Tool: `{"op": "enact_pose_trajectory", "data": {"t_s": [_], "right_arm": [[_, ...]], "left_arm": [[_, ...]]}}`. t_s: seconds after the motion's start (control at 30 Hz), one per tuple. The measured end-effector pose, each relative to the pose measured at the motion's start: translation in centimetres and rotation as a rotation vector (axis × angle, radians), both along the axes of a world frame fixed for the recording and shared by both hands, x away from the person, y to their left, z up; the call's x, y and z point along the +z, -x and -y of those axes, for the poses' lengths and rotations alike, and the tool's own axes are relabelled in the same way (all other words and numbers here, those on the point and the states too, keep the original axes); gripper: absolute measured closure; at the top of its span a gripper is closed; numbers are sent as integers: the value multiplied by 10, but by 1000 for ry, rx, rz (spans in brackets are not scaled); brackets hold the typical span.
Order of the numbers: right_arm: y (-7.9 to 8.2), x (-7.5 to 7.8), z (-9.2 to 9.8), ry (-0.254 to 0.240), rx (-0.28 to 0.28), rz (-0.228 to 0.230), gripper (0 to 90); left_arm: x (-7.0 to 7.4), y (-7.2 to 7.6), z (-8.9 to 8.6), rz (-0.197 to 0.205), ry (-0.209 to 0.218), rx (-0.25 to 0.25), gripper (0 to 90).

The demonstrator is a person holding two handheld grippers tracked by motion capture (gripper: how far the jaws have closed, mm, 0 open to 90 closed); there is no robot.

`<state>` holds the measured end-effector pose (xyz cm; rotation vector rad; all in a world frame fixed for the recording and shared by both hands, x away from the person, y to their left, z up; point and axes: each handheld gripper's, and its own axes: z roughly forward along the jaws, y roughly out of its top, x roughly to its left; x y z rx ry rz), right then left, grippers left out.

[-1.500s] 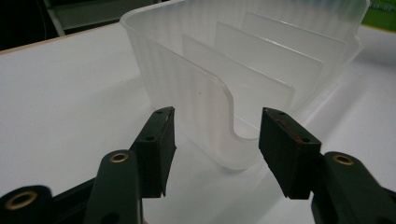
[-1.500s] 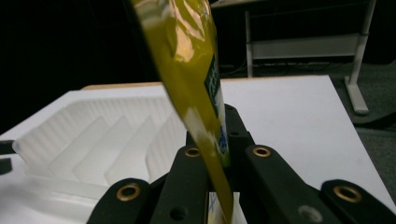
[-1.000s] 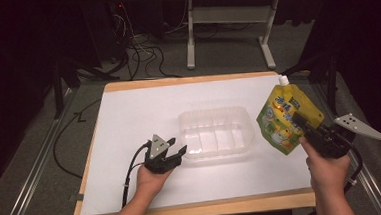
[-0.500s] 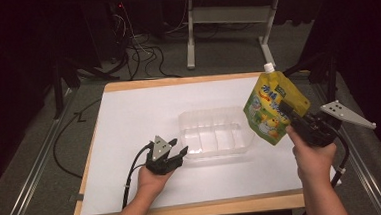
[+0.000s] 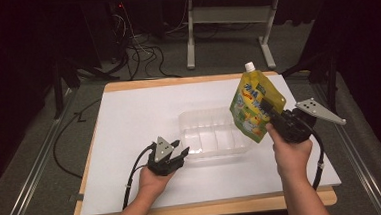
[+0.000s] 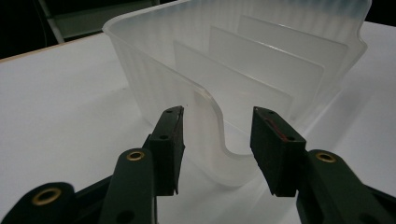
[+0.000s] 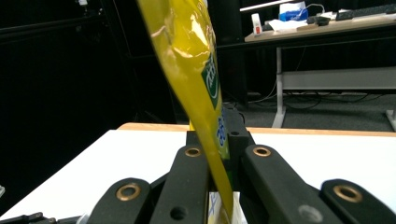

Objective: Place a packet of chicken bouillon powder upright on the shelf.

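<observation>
A clear plastic container (image 5: 199, 115) with inner dividers lies in the middle of the white board. My left gripper (image 5: 180, 153) rests at its near left corner. In the left gripper view the container's curved corner wall (image 6: 205, 100) stands between the jaws of that gripper (image 6: 217, 135), which have just been closing; gaps still show beside both pads. My right gripper (image 5: 270, 113) is shut on the lower edge of a yellow spouted pouch (image 5: 252, 103) and holds it upright in the air over the container's right end. In the right gripper view the pouch (image 7: 187, 56) rises from that gripper's (image 7: 219, 140) pinched jaws.
The white board (image 5: 139, 115) lies on a wooden tabletop (image 5: 205, 209). Behind the table stand a desk frame (image 5: 223, 15) and loose cables (image 5: 140, 55) on the floor. A black cable (image 5: 132, 173) trails from the left gripper.
The right hand has carried the pouch leftward and a little up, from beside the container's right end to over it. The left hand has stayed put, its jaws narrowing.
</observation>
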<state>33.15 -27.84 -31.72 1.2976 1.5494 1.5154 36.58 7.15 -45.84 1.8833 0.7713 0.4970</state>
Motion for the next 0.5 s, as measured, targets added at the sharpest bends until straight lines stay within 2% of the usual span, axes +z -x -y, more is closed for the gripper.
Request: {"op": "enact_pose_trajectory", "data": {"t_s": [0.27,0.5], "right_arm": [[-15,-13,-25,-7,-5,-19,900],[-28,-27,-44,-18,-8,-40,900]], "left_arm": [[-1,0,2,-3,-14,-5,554],[-3,-3,2,-4,-23,11,552]]}}
